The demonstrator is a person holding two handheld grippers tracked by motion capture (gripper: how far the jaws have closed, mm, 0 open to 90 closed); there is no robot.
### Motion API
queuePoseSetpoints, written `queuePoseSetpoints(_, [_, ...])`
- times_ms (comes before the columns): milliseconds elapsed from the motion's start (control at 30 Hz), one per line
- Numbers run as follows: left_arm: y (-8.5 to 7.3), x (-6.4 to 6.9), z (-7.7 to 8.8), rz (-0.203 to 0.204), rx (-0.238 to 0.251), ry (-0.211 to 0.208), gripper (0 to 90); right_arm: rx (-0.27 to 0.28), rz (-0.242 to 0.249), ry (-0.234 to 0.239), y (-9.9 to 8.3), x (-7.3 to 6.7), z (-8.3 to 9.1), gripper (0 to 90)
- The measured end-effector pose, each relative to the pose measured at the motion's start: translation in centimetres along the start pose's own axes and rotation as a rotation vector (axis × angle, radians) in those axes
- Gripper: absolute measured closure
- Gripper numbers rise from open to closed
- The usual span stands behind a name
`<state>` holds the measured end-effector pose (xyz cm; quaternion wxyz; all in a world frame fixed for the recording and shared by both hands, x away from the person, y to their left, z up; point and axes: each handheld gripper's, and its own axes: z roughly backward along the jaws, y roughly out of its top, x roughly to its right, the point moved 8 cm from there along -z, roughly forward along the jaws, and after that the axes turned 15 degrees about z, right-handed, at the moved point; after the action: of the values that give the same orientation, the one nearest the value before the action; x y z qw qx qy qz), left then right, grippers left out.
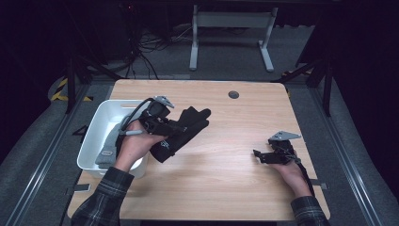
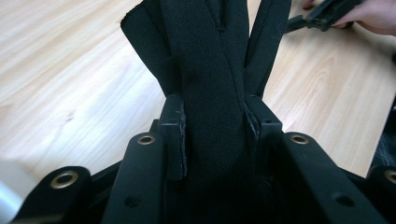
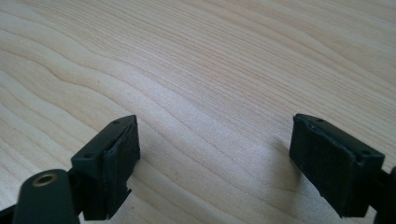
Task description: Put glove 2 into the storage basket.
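A black glove (image 1: 190, 123) hangs above the left part of the wooden table (image 1: 226, 183), its fingers pointing up and to the right. My left gripper (image 1: 175, 128) is shut on it, just right of the white bin. In the left gripper view the glove (image 2: 210, 56) runs up between the two pads (image 2: 180, 140), which press on it from both sides. My right gripper (image 1: 256, 154) rests low at the table's right side, pointing left. In the right gripper view it (image 3: 215, 154) stands open, with bare wood between the pads.
A white bin (image 1: 96, 125) sits at the table's left edge with a grey cloth item (image 1: 108, 146) inside. A dark round grommet (image 1: 233, 94) lies near the far edge. The right hand and its gripper (image 2: 327, 14) show far off in the left gripper view.
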<state>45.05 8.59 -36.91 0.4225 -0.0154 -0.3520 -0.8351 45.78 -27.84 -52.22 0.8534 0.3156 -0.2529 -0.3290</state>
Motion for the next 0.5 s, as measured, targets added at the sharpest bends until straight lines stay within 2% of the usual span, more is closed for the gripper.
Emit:
queuePoseSetpoints(133, [-0.1,-1.7,1.6,0.031,0.014,0.027,66.1,0.000,0.000,0.000,0.0,0.0,0.0,16.4])
queuePoseSetpoints(267, [-0.5,-3.1,2.7,0.065,0.026,0.035,66.0,0.000,0.000,0.000,0.0,0.0,0.0,16.4])
queuePoseSetpoints(400, [-1.2,-5.3,4.4,0.113,0.038,0.080,66.0,0.000,0.000,0.000,0.0,0.0,0.0,16.4])
queuePoseSetpoints(433, [-1.2,-5.3,4.4,0.113,0.038,0.080,66.0,0.000,0.000,0.000,0.0,0.0,0.0,16.4])
queuePoseSetpoints(467, [-1.7,-6.4,5.2,0.140,0.045,0.107,66.0,0.000,0.000,0.000,0.0,0.0,0.0,16.4])
queuePoseSetpoints(500, [-1.7,-6.4,5.2,0.140,0.045,0.107,66.0,0.000,-0.001,0.000,0.0,0.0,0.0,16.4])
